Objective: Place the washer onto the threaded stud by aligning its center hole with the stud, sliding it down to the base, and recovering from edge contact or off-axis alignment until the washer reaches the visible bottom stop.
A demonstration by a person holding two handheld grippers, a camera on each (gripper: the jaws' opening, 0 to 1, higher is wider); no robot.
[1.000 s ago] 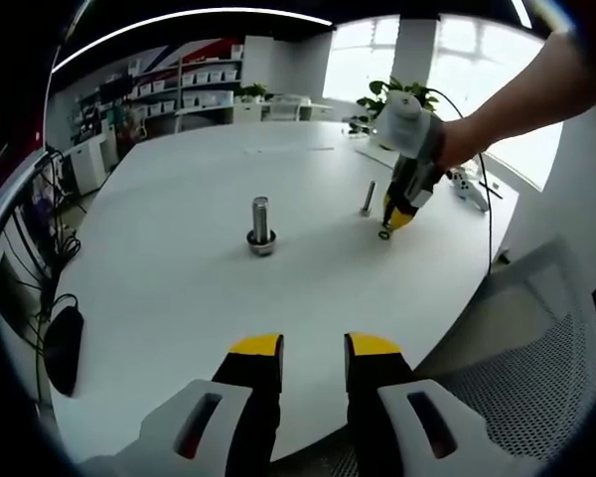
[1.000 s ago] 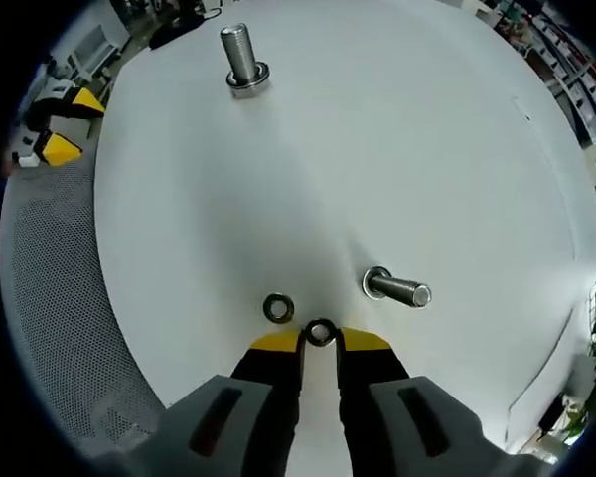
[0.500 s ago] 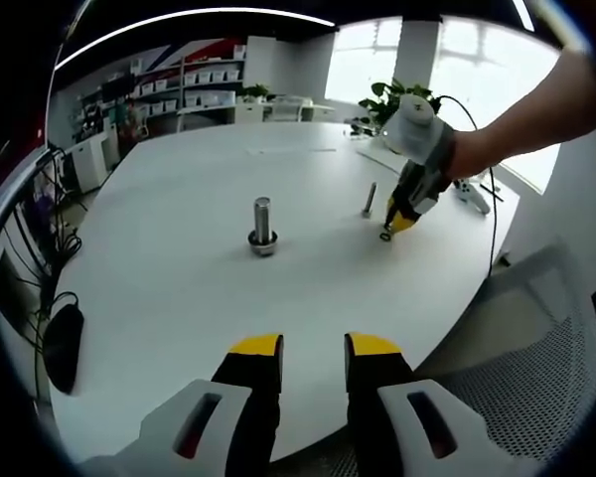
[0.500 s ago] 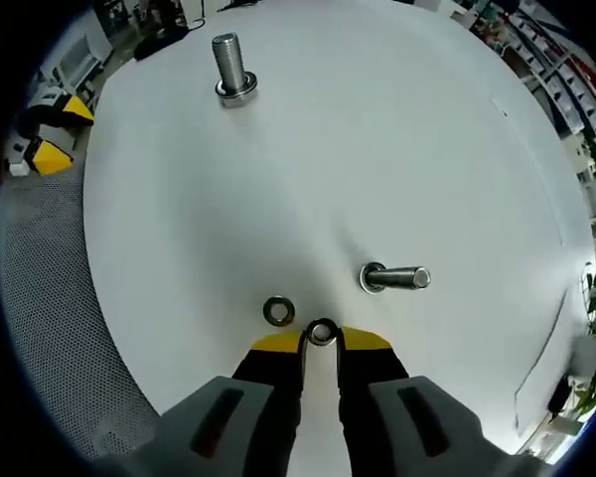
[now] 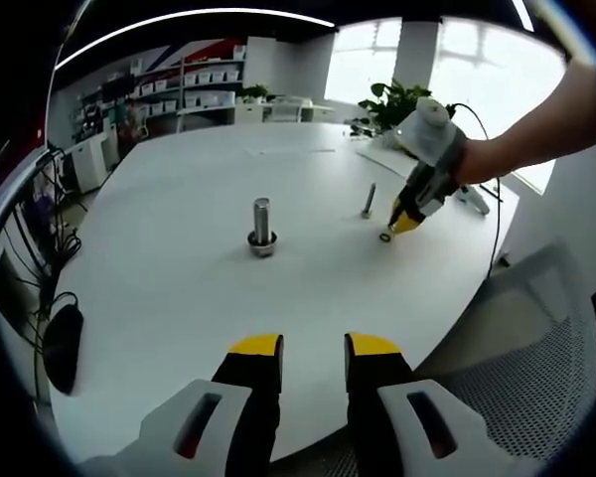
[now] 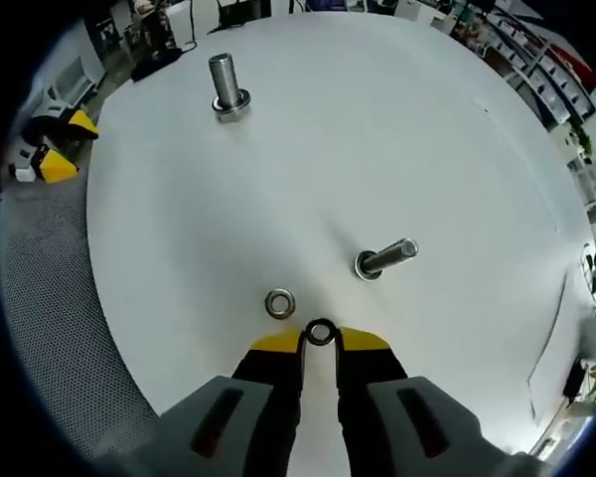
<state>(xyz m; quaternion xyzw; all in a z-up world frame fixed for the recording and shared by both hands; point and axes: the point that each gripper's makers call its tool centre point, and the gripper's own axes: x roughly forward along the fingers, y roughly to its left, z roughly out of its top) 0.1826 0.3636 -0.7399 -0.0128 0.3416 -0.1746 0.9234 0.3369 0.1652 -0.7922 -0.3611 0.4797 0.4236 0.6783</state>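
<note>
Big round white desk (image 5: pixel 159 288), lots of bare room around the parts. Near edge close to the left claw (image 5: pixel 313 348), with a mesh chair (image 5: pixel 517 358) just past it on the right. Left claw hanging above that edge, tips a little apart, holding nothing.

Right claw (image 6: pixel 319 340) low over the desk, tips nearly together, pinching 1 washer (image 6: pixel 320 333) at the very tips. A second washer (image 6: pixel 279 302) flat on the desk just beside it. Thin stud (image 6: pixel 382 260) near, standing up. Fat stud (image 6: pixel 224 85) well apart, closer to the left claw.
</note>
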